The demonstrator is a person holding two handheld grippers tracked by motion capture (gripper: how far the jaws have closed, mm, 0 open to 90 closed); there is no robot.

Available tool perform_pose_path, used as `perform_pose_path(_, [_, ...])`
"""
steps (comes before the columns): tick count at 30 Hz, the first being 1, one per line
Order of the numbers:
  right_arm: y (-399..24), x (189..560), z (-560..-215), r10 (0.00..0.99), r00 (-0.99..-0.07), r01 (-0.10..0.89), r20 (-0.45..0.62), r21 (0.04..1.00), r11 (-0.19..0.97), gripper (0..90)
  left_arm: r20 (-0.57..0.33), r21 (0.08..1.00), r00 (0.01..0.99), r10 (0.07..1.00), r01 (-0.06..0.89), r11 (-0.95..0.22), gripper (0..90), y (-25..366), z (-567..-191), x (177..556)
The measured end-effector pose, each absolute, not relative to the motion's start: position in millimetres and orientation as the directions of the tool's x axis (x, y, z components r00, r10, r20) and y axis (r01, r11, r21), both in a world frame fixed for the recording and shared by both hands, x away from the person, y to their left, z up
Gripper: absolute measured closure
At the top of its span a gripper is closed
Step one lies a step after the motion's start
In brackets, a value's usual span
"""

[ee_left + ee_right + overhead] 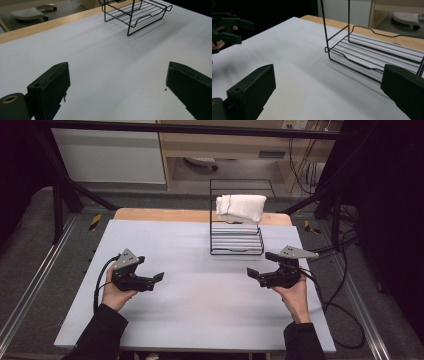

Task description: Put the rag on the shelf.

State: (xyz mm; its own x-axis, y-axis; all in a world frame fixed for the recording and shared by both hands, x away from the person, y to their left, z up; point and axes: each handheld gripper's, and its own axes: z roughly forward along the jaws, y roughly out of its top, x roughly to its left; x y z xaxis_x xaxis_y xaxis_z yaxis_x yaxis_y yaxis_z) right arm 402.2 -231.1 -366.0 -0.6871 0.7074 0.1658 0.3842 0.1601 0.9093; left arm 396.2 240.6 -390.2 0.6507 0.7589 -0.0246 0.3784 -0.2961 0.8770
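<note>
A black wire rack [236,227] stands at the back of the pale table [200,290], and a folded white towel [241,208] lies on its top shelf. My left gripper [156,279] hovers over the table's left side, open, with nothing between its jaws. My right gripper [260,268] is at the right, just in front of the rack, also open and empty. In the left gripper view the rack's lower shelf [136,11] is ahead at the top. In the right gripper view the rack [362,53] is close ahead, and the left gripper [238,31] shows far left.
A wooden strip [165,214] runs along the table's back edge. Black frame posts [57,210] stand at both sides. Cables [340,290] trail off the table's right edge. A white chair base [30,12] rests on the floor behind.
</note>
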Motion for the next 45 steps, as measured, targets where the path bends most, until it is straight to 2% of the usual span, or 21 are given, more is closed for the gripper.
perform_pose_path(23, [-253.3,370.5,-429.8,0.693,-0.688,0.473,0.215,0.857,0.205,0.3,-0.024,0.849,0.620,0.784,0.427,-0.312,5.8,289.5,-423.9,358.6])
perform_pose_path(45, [-264.9,357.4,-446.8,0.691,-0.689,0.506,0.218,0.827,0.244,0.3,-0.034,0.834,0.628,0.777,0.446,-0.324,6.1,295.1,-436.2,352.3])
